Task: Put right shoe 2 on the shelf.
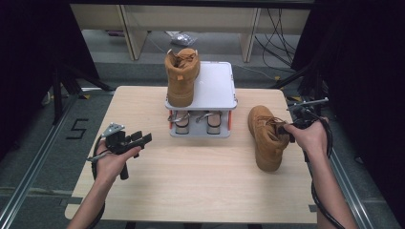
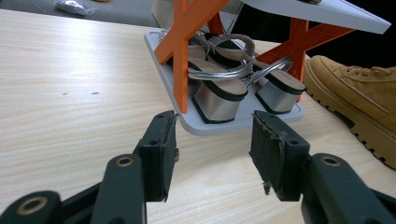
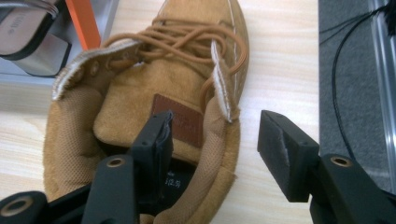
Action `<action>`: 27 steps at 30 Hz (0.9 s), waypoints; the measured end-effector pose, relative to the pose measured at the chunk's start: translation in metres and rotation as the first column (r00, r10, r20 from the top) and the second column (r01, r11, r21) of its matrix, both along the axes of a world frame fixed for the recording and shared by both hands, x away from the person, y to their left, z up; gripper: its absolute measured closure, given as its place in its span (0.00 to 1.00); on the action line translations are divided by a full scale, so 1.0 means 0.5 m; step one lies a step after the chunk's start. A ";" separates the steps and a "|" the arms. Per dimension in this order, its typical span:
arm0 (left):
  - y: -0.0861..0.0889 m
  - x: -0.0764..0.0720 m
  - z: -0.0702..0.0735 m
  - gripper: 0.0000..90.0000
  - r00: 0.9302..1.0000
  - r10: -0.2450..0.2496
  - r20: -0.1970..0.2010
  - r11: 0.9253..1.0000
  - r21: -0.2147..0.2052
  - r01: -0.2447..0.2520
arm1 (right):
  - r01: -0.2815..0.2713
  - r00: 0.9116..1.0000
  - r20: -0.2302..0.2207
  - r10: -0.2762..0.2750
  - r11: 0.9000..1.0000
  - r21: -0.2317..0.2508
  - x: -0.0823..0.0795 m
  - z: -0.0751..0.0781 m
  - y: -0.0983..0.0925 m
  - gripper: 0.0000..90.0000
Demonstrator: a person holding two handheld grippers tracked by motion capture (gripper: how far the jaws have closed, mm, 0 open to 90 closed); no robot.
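Note:
One tan lace-up boot stands on the left of the white top shelf of a small shoe rack. Its mate stands on the table to the right of the rack, toe toward the person. My right gripper is at this boot's collar. One jaw reaches inside the opening over the tongue and the other stands outside with a gap, so the pads do not press and it is open. At the table's front left my left gripper hovers open and holds nothing, its jaws pointing at the rack.
A pair of silver block-heel sandals sits on the rack's lower shelf between orange struts. The wooden table has bare room in front and at the left. Cables lie on the floor behind, and dark curtains hang on both sides.

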State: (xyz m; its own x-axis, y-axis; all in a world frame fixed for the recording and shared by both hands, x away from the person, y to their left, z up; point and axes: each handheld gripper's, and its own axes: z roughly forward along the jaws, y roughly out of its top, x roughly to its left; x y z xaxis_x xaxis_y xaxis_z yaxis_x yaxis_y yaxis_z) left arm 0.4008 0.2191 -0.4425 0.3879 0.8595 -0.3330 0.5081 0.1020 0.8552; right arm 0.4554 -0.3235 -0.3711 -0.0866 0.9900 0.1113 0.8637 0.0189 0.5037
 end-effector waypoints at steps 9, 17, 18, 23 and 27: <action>0.001 0.001 0.000 0.55 1.000 0.002 -0.001 1.000 0.001 -0.002 | 0.007 0.995 -0.098 -0.008 1.000 -0.009 0.022 -0.023 -0.003 0.61; 0.005 -0.001 -0.012 0.54 1.000 0.007 -0.019 1.000 -0.002 -0.007 | -0.017 0.989 -0.150 0.015 1.000 -0.009 0.033 -0.043 -0.002 0.71; 0.005 -0.001 -0.014 0.54 1.000 0.007 -0.018 1.000 -0.004 -0.007 | -0.019 0.988 -0.155 0.017 1.000 -0.010 0.034 -0.043 -0.002 0.71; 0.007 -0.003 -0.018 0.53 1.000 0.006 -0.027 1.000 0.003 -0.006 | -0.020 0.985 -0.172 0.018 1.000 -0.008 0.037 -0.045 0.003 0.80; 0.007 -0.004 -0.021 0.52 1.000 0.002 -0.027 1.000 0.002 -0.002 | 0.061 0.978 -0.201 -0.055 0.998 0.022 0.039 -0.042 0.015 0.86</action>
